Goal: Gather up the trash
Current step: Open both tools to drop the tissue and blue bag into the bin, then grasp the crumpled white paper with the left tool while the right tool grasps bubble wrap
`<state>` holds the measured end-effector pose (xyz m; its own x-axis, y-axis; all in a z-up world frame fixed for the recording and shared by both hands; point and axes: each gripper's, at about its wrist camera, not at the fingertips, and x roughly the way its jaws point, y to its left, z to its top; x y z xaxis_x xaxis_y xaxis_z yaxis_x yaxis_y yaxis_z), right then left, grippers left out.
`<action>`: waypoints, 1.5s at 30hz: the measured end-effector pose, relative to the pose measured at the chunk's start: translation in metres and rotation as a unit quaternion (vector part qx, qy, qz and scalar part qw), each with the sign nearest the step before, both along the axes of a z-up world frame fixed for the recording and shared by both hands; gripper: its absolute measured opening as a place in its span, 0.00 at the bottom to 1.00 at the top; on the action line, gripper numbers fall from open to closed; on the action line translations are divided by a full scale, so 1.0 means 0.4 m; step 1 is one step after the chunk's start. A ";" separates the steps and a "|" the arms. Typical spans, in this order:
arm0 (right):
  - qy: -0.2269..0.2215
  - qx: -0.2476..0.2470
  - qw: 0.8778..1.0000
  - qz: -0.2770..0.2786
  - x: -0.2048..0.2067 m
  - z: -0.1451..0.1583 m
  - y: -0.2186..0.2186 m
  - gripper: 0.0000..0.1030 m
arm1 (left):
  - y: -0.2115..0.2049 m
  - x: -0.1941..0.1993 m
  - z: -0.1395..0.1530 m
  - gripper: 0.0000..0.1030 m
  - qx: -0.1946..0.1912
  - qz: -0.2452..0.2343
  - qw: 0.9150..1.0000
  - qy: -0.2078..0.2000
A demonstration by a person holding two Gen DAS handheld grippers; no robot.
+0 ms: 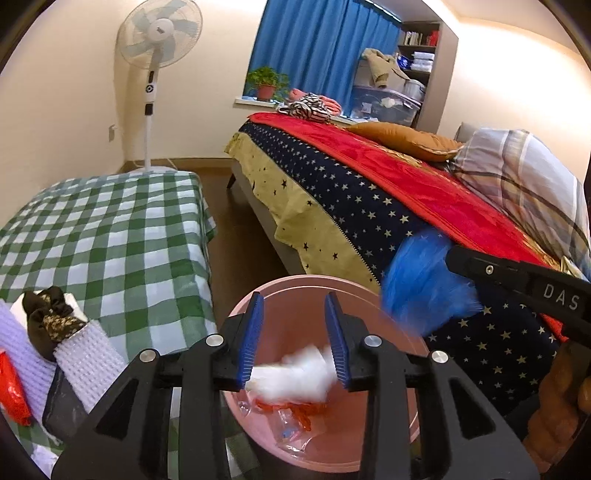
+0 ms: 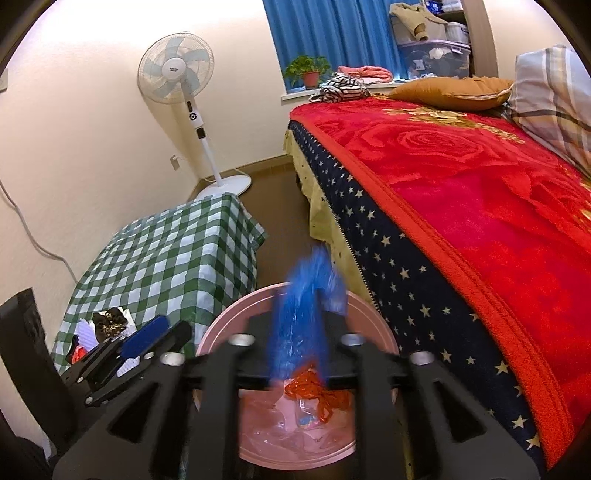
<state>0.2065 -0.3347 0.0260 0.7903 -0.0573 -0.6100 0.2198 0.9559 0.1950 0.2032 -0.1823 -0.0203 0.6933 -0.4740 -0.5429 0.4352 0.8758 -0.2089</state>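
Your left hand-held gripper [image 1: 295,339] stands partly open, white wad [image 1: 295,376] loose between its pads, above the pink bin [image 1: 391,417]. Your right hand-held gripper [image 2: 299,325], also parted, has blue plastic [image 2: 299,314] between its fingers.

My left wrist view looks forward and downward along its hand-held gripper [image 1: 295,332], close above the pink bin [image 1: 369,435], with the checked surface [image 1: 110,236] at left and the bed [image 1: 369,192] at right. My right wrist view sits just beside it, facing the same way over the same bin [image 2: 229,325]. Both share the surface [image 2: 166,258], the bed [image 2: 461,192], the fan [image 1: 159,35] and the blue curtain [image 1: 317,44].
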 end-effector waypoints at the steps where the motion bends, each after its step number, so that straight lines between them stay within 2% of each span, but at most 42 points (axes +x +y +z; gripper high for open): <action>1: -0.002 0.000 1.000 -0.004 -0.002 0.001 -0.001 0.42 | 0.007 -0.005 0.002 0.32 0.000 0.002 1.000 -0.002; 11: -0.015 -0.004 1.000 0.013 -0.015 0.013 0.018 0.42 | 0.098 -0.084 0.027 0.32 -0.002 0.025 1.000 -0.011; 22: -0.029 -0.006 0.998 0.059 -0.051 0.025 0.088 0.42 | 0.282 -0.213 0.046 0.32 0.008 0.082 0.996 -0.024; 29: -0.035 -0.016 0.994 0.106 -0.062 0.020 0.178 0.42 | 0.396 -0.270 0.023 0.32 0.017 0.121 0.992 -0.017; 33: -0.037 -0.019 0.990 0.134 -0.062 0.010 0.233 0.42 | 0.457 -0.289 0.001 0.32 0.007 0.149 0.989 -0.006; 38: -0.030 -0.015 0.986 0.161 -0.050 -0.017 0.295 0.41 | 0.495 -0.309 -0.026 0.32 0.004 0.182 0.983 0.000; 45: -0.003 -0.006 0.981 0.193 -0.008 -0.092 0.398 0.40 | 0.520 -0.327 -0.074 0.32 0.011 0.220 0.975 0.021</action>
